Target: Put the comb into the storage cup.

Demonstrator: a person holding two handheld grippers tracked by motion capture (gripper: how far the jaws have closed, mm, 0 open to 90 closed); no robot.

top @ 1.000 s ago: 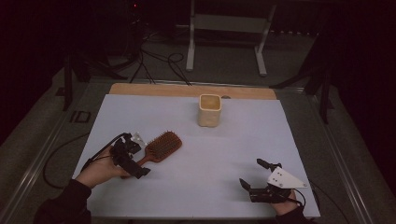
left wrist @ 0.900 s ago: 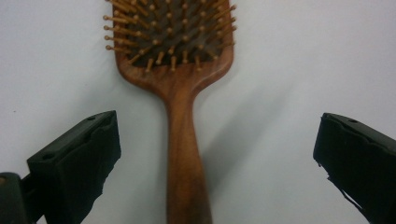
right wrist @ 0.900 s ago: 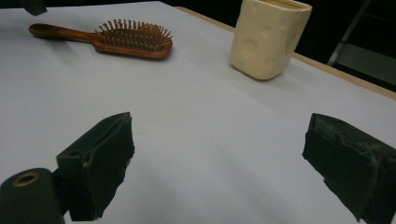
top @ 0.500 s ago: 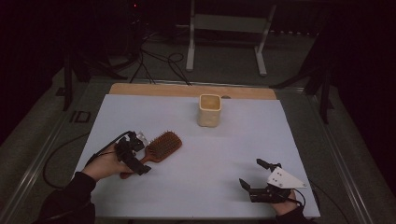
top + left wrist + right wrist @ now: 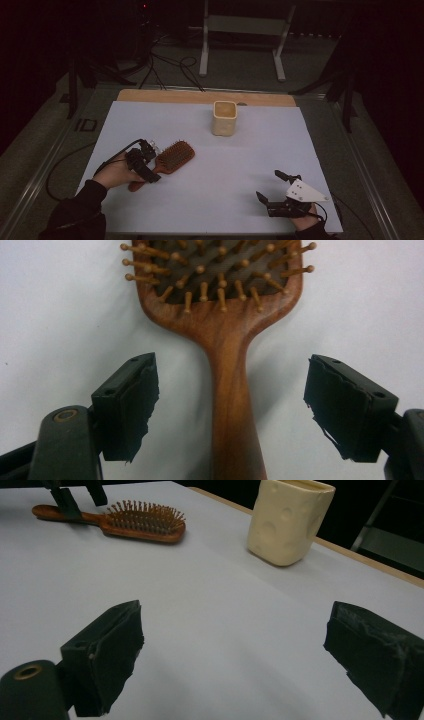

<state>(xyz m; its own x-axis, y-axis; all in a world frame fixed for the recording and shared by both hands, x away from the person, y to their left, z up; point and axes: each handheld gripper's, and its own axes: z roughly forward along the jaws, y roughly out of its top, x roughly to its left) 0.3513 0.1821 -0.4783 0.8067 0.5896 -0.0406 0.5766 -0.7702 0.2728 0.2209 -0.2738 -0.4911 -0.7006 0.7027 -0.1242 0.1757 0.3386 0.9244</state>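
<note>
A wooden paddle hairbrush (image 5: 175,156) lies bristles up on the white table sheet (image 5: 240,160), left of centre. My left gripper (image 5: 149,169) is low over its handle, one jaw on each side. In the left gripper view the handle (image 5: 231,390) runs up between the pads (image 5: 131,405), with a gap on both sides. These jaws have just been closing and do not press on the wood. My right gripper (image 5: 268,185) rests open at the front right, nothing between its pads (image 5: 107,650). The right gripper view shows the brush (image 5: 145,525) far off.
A cream cup (image 5: 224,118) stands upright at the back centre of the sheet, also seen from the right gripper (image 5: 290,520). A wooden strip (image 5: 200,96) edges the table's far side. Cables and a metal stand lie on the floor beyond.
My left gripper has shifted a little toward the brush and sunk over its handle, and its jaws stand narrower. The right gripper, brush and cup have not moved.
</note>
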